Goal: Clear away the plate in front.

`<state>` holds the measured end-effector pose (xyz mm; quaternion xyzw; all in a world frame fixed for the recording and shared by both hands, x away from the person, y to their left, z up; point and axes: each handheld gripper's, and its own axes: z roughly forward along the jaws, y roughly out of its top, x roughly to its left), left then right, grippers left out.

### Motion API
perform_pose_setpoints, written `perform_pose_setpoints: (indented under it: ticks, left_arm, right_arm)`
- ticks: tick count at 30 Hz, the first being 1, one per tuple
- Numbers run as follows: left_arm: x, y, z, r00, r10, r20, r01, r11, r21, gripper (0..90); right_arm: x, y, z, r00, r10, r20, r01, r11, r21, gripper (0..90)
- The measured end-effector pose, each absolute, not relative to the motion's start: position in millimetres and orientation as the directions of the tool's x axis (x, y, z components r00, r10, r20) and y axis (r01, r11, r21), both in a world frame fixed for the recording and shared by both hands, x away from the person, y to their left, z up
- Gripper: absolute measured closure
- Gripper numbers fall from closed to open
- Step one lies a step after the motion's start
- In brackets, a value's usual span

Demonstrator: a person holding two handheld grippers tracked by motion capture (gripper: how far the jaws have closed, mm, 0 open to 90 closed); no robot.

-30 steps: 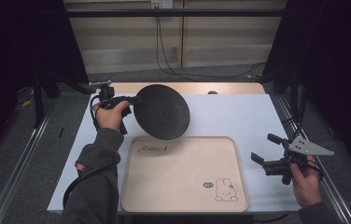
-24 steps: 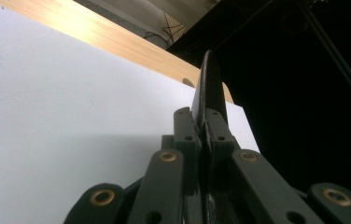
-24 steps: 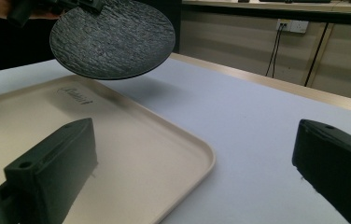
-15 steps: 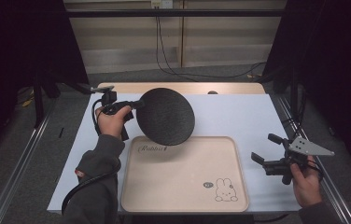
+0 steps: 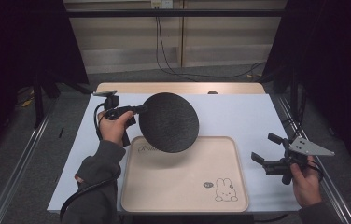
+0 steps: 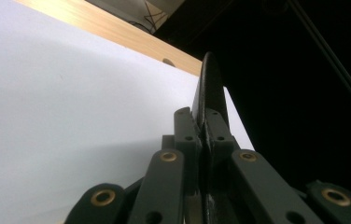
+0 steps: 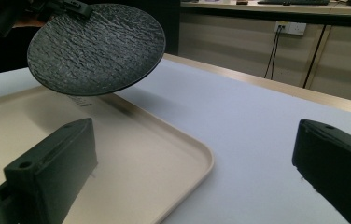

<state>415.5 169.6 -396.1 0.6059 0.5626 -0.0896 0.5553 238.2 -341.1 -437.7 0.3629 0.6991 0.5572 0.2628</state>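
White sheeting covers the bench [image 5: 239, 116], with a wooden strip along its far edge and dark curtains and a pale panelled wall behind. Above it, a round black plate [image 5: 168, 122] with a rough, pebbled face hangs in the air, tilted, over the far left corner of a beige tray [image 5: 183, 186]. Being round it has no long axis; its textured face is turned up and toward the person's right side, its low edge over the tray, its high edge toward the far left. In the right gripper view the plate [image 7: 96, 48] floats clear of the tray [image 7: 173, 144], casting a shadow on it. The left gripper [image 5: 138, 109] holds the plate by its left rim; in the left gripper view the fingers [image 6: 186, 128] are clamped on the edge of the plate [image 6: 209, 84], seen edge-on and rising straight ahead. The tray lies flat on the bench, with a small rabbit drawing [image 5: 224, 190] near its near right corner. The right gripper [image 5: 268, 148] hovers just right of the tray, well apart from the plate, its fingers [image 7: 52, 168] spread wide with nothing between them.
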Motion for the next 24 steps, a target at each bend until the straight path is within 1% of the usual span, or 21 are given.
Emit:
perform_pose_setpoints:
  ticks: [6, 10, 15, 16, 24]
  left_arm:
    - [408, 163, -398, 0.374, 0.571, -0.731, 0.79, 0.217, 0.573, 86.6]
    - [403, 161, -399, 0.388, 0.571, -0.723, 0.791, 0.197, 0.579, 86.6]
    - [397, 157, -399, 0.403, 0.565, -0.72, 0.793, 0.177, 0.583, 86.6]
    - [396, 155, -399, 0.415, 0.561, -0.716, 0.79, 0.168, 0.59, 86.6]
    - [389, 149, -401, 0.449, 0.556, -0.699, 0.787, 0.124, 0.604, 86.6]
  right_arm:
    - [238, -341, -438, -0.616, 0.787, 0.034, 0.217, 0.128, 0.968, 0.0]
    - [238, -340, -438, -0.6, 0.799, 0.033, 0.213, 0.121, 0.97, 0.0]
    - [238, -341, -438, -0.615, 0.787, 0.036, 0.218, 0.126, 0.968, 0.0]
    - [238, -340, -438, -0.605, 0.796, 0.029, 0.211, 0.125, 0.969, 0.0]
    - [238, -340, -439, -0.609, 0.792, 0.025, 0.207, 0.129, 0.97, 0.0]
